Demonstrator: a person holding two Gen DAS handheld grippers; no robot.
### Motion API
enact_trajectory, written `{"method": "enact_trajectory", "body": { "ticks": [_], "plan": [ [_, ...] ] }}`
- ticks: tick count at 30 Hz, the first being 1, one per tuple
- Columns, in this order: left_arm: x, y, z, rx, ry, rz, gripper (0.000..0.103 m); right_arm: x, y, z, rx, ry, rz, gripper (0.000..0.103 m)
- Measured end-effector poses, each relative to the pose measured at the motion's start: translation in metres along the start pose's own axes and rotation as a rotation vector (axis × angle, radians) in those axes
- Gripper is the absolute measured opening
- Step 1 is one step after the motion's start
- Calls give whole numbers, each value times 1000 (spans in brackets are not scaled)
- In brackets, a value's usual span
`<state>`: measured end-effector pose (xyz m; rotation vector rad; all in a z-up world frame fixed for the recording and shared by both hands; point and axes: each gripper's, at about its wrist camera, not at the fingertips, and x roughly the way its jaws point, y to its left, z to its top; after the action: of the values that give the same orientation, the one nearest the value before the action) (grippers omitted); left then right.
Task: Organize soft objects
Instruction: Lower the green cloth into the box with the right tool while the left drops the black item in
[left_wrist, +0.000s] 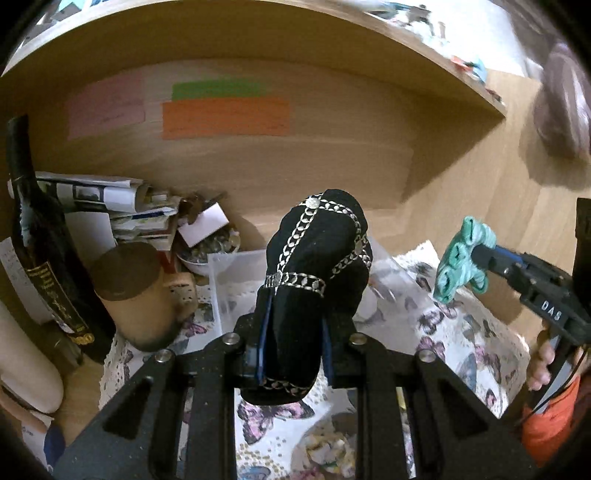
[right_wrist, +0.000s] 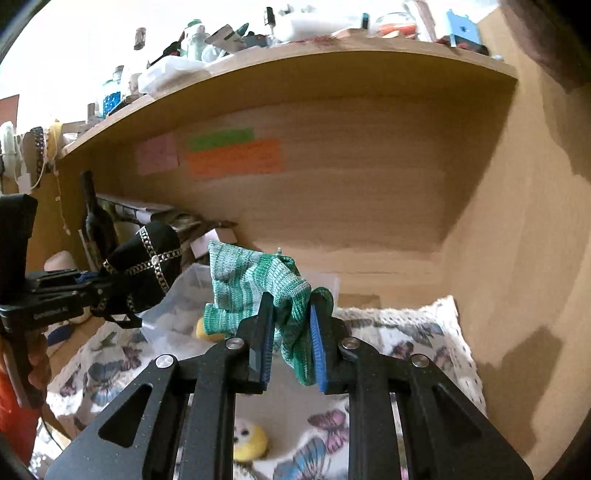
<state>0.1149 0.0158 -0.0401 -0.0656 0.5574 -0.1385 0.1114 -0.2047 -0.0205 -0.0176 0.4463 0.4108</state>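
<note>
- Writing shows on the right tongs (left_wrist: 476, 254): white letters "DAS" on the black body, seen from the left wrist view. A pale line of print on the left tongs' body in the right wrist view is too blurred to read.
- Left tongs (left_wrist: 295, 317) are clenched on a black cloth pouch (left_wrist: 314, 266), soft and rounded, trimmed with silver chain-link bands and small round studs; it is held up above the bench (left_wrist: 81, 384).
- Right tongs, with blue pads, grasp a green knitted cloth (right_wrist: 258, 288), striped in light and dark green, ribbed and crumpled, also held in the air, just beside the pouch.
- Below them a white cloth printed with butterflies (right_wrist: 417, 332) covers the bench; a clear plastic box (left_wrist: 229, 273) stands on it.
- A yellow fuzzy toy with a white face (right_wrist: 249, 439) lies under the right tongs.
- At the left stand a dark wine bottle (left_wrist: 40, 236) with gold label lettering too small to read, a tan cardboard tube (left_wrist: 136, 291), and a stack of papers (left_wrist: 122, 210).
- Pink, green and orange paper notes (left_wrist: 225, 118) are stuck on the wooden back panel; their writing is illegible.
</note>
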Motion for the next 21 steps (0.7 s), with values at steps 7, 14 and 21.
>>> {"method": "enact_trajectory", "body": {
  "ticks": [7,14,21],
  "plan": [
    [33,17,8,-43,41,22,23,42,13,4,-26,61,22,17],
    [80,24,4,-60,126,58,23,86,19,-4,-60,182,54,17],
    [113,25,-3,-60,203,75,23,115,25,-17,-107,276,57,17]
  ]
}}
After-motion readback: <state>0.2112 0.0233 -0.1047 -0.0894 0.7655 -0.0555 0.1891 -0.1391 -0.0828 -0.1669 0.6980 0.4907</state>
